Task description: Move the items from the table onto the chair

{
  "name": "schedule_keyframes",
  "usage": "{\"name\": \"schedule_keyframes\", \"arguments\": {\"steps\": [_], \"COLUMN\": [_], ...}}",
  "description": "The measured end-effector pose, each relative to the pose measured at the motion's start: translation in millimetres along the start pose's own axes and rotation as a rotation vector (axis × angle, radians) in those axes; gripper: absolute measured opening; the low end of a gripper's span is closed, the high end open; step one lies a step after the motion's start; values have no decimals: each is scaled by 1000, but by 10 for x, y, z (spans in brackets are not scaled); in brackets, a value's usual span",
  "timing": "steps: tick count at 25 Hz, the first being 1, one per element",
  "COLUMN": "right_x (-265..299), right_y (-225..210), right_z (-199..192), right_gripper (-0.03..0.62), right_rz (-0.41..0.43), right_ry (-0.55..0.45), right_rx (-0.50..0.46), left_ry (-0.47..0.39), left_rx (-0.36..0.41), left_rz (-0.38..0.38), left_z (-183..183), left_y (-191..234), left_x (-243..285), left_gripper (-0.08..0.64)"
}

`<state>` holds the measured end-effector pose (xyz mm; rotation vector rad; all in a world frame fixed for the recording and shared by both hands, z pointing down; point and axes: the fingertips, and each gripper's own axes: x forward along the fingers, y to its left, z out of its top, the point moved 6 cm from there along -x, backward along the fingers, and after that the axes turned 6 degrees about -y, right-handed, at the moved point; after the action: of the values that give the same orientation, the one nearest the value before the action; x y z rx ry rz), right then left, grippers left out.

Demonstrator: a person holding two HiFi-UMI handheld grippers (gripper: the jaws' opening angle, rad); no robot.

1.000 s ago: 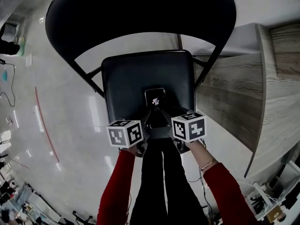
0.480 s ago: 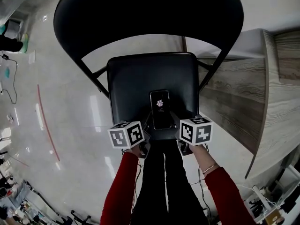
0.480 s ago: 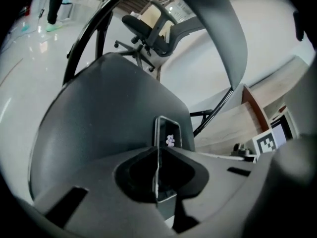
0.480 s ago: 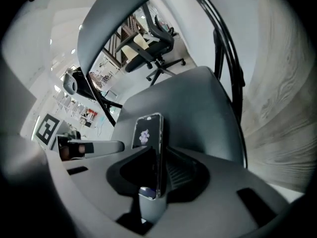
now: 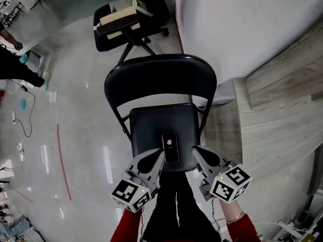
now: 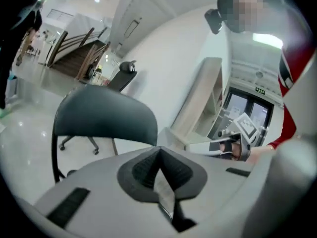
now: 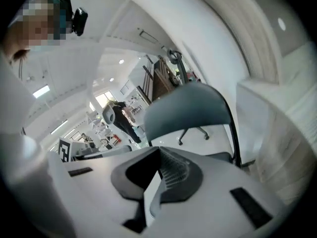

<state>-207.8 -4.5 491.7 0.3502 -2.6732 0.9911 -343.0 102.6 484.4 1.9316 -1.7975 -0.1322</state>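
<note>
A black phone [image 5: 170, 146] lies flat on the seat of the black chair [image 5: 151, 122], near its front edge. My left gripper [image 5: 160, 154] hangs above the seat's front, just left of the phone. My right gripper [image 5: 196, 148] hangs just right of it. Neither touches the phone. Both have just been closing and now stand shut with nothing between the jaws. The left gripper [image 6: 158, 152] faces the chair's backrest [image 6: 104, 120], and the right gripper [image 7: 159, 155] faces the backrest [image 7: 190, 108] too.
A grey wood-grain table [image 5: 282, 95] stands to the right of the chair, against a white wall. Behind the chair is a black office chair [image 5: 126, 14] loaded with boxes. A red line [image 5: 63, 160] runs along the glossy floor at left, where a person [image 5: 15, 64] stands.
Both grippers have lifted up and away from the phone, which stays on the seat. Their jaws have gone from open to shut. The head view now takes in more of the room.
</note>
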Motion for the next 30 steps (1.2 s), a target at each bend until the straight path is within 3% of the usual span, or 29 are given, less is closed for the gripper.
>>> {"name": "schedule_keyframes", "arguments": {"steps": [5, 8, 18, 30], "right_x": [-492, -707, -1134, -1377], "right_y": [540, 787, 1204, 1281], "right_z": [486, 567, 498, 539], "right_gripper": [14, 14, 14, 12], "right_rz": [6, 32, 68, 49], "right_ry": [-125, -141, -166, -236], "right_rx": [-93, -121, -219, -262], "left_ry": [-82, -130, -204, -232], "left_rx": [99, 104, 146, 143], "left_rz": [-23, -32, -58, -66], "left_z": [593, 774, 879, 895], "left_y": [-459, -686, -1136, -1252], "left_x": [-415, -606, -976, -1127], "left_gripper": [8, 8, 8, 8]}}
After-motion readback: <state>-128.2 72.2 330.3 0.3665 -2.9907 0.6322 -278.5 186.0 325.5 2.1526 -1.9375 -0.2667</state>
